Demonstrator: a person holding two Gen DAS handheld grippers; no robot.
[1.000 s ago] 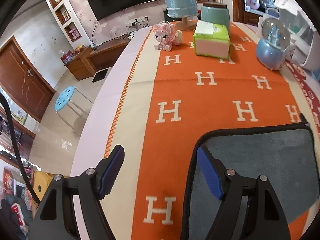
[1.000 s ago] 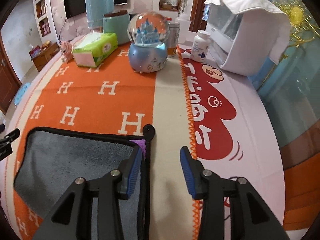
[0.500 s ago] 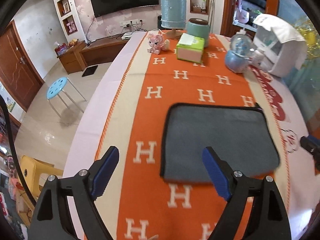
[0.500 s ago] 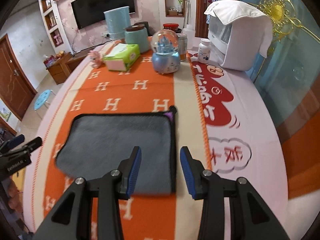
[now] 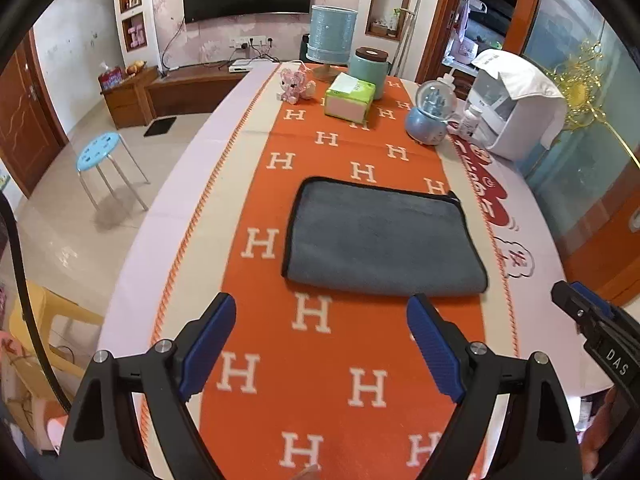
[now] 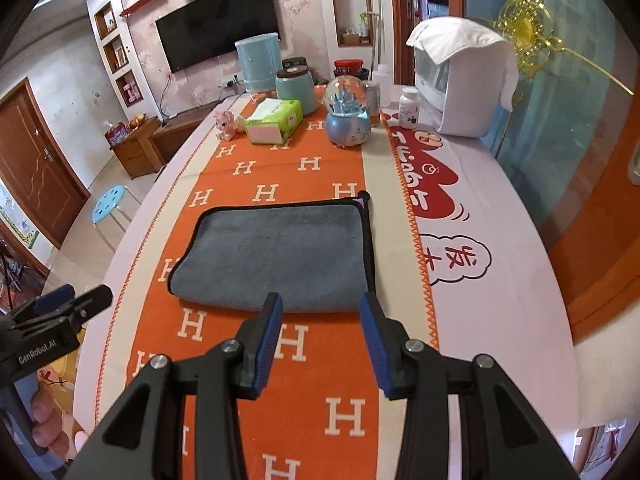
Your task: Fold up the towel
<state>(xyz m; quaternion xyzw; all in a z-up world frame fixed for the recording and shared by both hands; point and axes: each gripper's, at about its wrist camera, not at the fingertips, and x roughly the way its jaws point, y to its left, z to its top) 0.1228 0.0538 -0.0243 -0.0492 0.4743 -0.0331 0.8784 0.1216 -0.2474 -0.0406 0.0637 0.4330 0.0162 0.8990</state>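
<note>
Grey microfibre towel (image 5: 380,236) lies flat on the orange H-patterned runner (image 5: 320,360) in the middle of the counter (image 6: 500,280). It already looks doubled: rounded, thick edge on the near side, black piping along the far and side edges, small purple tag and loop at the far right corner.

Left gripper (image 5: 320,344): jaws spread wide, holding nothing, above the runner just short of the towel's near edge. Right gripper (image 6: 320,336): jaws parted, narrower gap, also holding nothing, just short of the near right part of the towel.

Handling, by judgement: soft, light, limp plush; it will sag and drape when lifted, not slip much. The pile is thick, so pinch both layers deep. Best holds look like the piped corners or the short side edges, one per gripper, if another fold is wanted. The runner beneath could get caught in a low pinch.

Around: tissue box (image 6: 274,120), snow globe (image 6: 347,110), teal canister (image 6: 296,88), pink toy (image 5: 294,85), pill bottle (image 6: 409,106), white appliance under a cloth (image 6: 460,80), all at the far end, well apart from the towel. Nothing stands between jaws and towel.
</note>
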